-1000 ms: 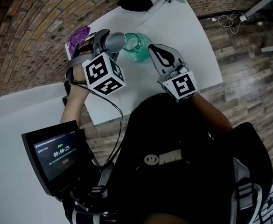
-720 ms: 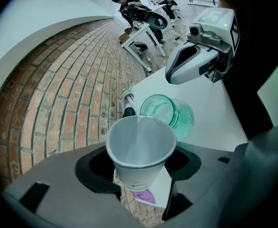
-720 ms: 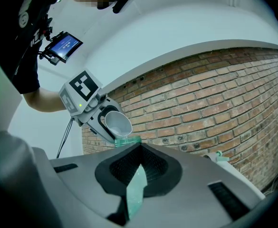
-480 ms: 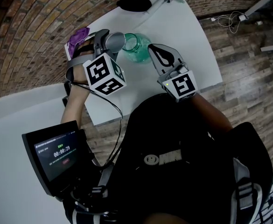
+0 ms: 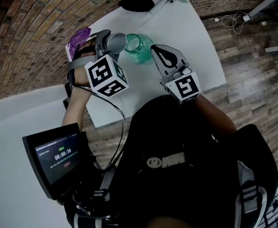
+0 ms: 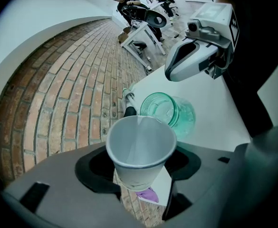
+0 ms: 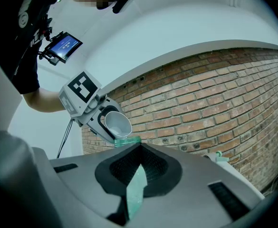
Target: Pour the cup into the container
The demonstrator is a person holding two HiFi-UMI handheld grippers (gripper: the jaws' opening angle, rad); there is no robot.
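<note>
On the white table [image 5: 188, 34], the left gripper [image 6: 139, 169] has its jaws clamped round a white paper cup [image 6: 141, 144], tipped mouth-first right over the see-through green container [image 6: 169, 110]. The right gripper [image 7: 136, 175] is steadying that container, jaws nearly together, pinching its thin green wall.
</note>
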